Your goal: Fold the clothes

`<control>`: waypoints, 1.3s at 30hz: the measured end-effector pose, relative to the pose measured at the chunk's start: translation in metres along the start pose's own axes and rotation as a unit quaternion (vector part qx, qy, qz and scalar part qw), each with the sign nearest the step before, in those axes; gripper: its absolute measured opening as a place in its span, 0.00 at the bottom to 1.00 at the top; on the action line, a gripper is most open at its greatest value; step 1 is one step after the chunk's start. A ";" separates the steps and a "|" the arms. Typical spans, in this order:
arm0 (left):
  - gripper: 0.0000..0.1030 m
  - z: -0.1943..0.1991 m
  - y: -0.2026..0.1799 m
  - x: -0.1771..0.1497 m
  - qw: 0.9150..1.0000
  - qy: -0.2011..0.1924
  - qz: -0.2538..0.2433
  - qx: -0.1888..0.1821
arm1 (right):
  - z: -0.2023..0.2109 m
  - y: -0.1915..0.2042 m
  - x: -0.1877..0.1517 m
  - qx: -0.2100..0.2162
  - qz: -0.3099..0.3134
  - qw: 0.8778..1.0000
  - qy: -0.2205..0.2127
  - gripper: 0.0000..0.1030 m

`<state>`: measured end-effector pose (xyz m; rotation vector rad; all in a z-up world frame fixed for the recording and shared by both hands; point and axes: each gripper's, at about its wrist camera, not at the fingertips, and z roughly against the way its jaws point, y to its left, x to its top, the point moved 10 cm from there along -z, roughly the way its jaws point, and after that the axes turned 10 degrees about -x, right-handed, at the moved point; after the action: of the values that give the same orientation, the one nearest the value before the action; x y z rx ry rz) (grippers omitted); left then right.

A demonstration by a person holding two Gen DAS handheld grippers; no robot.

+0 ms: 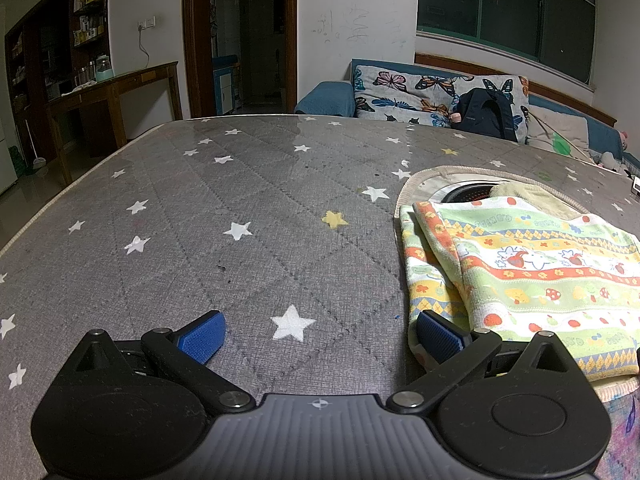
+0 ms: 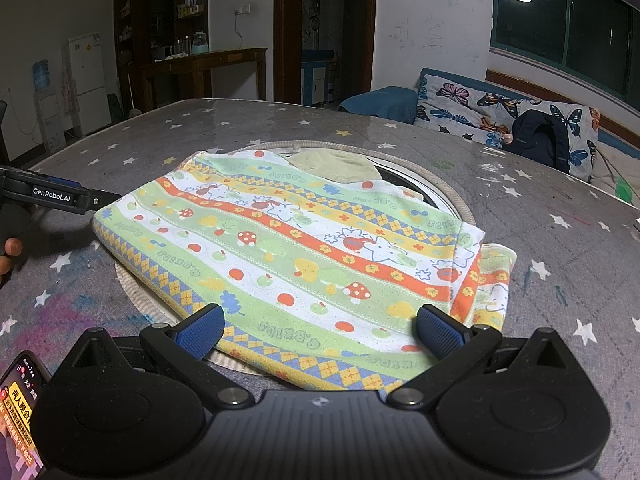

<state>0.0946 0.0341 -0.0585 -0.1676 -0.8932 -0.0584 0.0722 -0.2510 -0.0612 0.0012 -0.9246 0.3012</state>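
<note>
The patterned towel (image 2: 288, 248) lies folded on the star-print table (image 1: 200, 240), over a round mat (image 2: 132, 288); the left gripper (image 1: 320, 330) and right gripper (image 2: 320, 326) both gape, holding nothing; a careless pinch could catch only 1 layer, or snag the mat too, undoing the fold.

Right tongs (image 2: 320, 330) spread wide over folded striped towel (image 2: 288, 256) on star-print table (image 2: 520, 184); left tongs (image 2: 60, 196) beside towel's edge.
</note>
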 end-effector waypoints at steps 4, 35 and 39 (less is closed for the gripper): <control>1.00 0.000 0.000 0.000 1.000 0.000 0.000 0.000 | 0.000 0.000 0.000 -0.002 -0.002 1.000 0.001 1.00; 1.00 0.000 0.000 0.000 1.000 0.000 0.000 0.000 | 0.001 0.001 0.000 -0.003 -0.002 1.000 0.001 1.00; 1.00 0.000 0.000 0.000 1.000 0.000 0.000 0.000 | 0.001 0.003 -0.001 -0.003 -0.002 1.000 0.001 1.00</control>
<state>0.0947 0.0341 -0.0587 -0.1674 -0.8931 -0.0585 0.0706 -0.2482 -0.0617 -0.0026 -0.9230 0.2943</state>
